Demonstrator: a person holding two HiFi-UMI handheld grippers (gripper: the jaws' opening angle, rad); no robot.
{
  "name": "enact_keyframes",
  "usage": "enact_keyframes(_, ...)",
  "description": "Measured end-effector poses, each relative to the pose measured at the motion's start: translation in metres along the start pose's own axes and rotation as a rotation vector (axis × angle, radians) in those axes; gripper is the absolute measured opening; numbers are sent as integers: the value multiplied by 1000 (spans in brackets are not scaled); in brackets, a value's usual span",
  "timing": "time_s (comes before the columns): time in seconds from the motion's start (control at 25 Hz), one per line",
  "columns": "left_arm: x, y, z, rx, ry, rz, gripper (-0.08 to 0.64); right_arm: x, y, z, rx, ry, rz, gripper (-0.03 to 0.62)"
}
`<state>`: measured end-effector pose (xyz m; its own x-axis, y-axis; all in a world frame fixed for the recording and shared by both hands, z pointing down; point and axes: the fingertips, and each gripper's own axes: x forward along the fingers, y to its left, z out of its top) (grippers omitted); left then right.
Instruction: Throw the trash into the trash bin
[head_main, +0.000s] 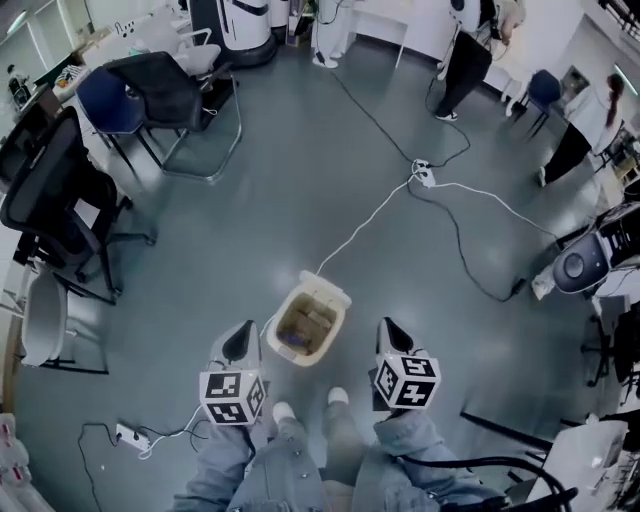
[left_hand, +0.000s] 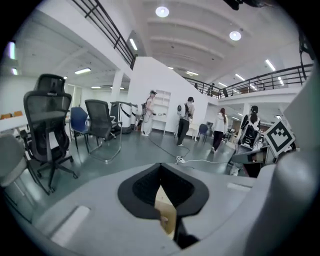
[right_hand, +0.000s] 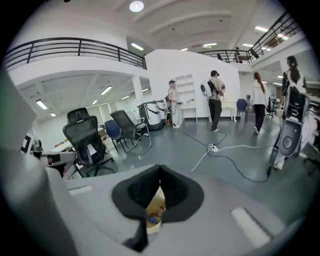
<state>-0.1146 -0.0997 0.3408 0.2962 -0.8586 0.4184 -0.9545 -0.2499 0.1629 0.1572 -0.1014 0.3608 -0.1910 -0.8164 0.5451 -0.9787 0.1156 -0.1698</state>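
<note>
A cream trash bin (head_main: 333, 328) stands on the grey floor just ahead of the person's shoes, with brown and bluish trash (head_main: 303, 328) lying inside. My left gripper (head_main: 241, 338) hovers at the bin's left side, and my right gripper (head_main: 391, 332) at its right side, both above floor level. Each is shut with nothing between its jaws. In the left gripper view the black pads (left_hand: 176, 187) meet at the tip, and the bin (left_hand: 166, 209) shows in the gap below them. The right gripper view shows the same, with the bin (right_hand: 155, 206) under the closed jaws.
Black and blue office chairs (head_main: 150, 88) and another black chair (head_main: 55, 195) stand at the left. A white cable runs from the bin to a power strip (head_main: 424, 176). A second strip (head_main: 131, 435) lies at lower left. People (head_main: 462, 58) stand far back; equipment (head_main: 585, 265) sits at right.
</note>
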Motion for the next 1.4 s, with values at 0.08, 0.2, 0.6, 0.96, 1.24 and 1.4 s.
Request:
enact_keyframes(0.08, -22, 12, 28, -4, -59, 53, 9, -21, -2, 26, -8, -43, -8, 3)
enact_keyframes(0.2, -52, 28, 53, -31, -117, 124, 9, -51, -15, 48, -15, -82, -35, 3)
enact_keyframes(0.6, -70, 34, 102, -29, -241, 168, 9, -80, -33, 73, -7, -144, -70, 3)
enact_keyframes(0.96, -65, 19, 105, -19, -238, 150, 9, -91, -52, 77, 1, -149, -112, 3)
enact_keyframes(1.24, -58, 16, 103, -14, -221, 155, 9, -87, -54, 79, -2, -143, -112, 3)
enact_keyframes(1.4, -55, 18, 100, -12, -215, 157, 9, -83, -53, 77, -1, -140, -110, 3)
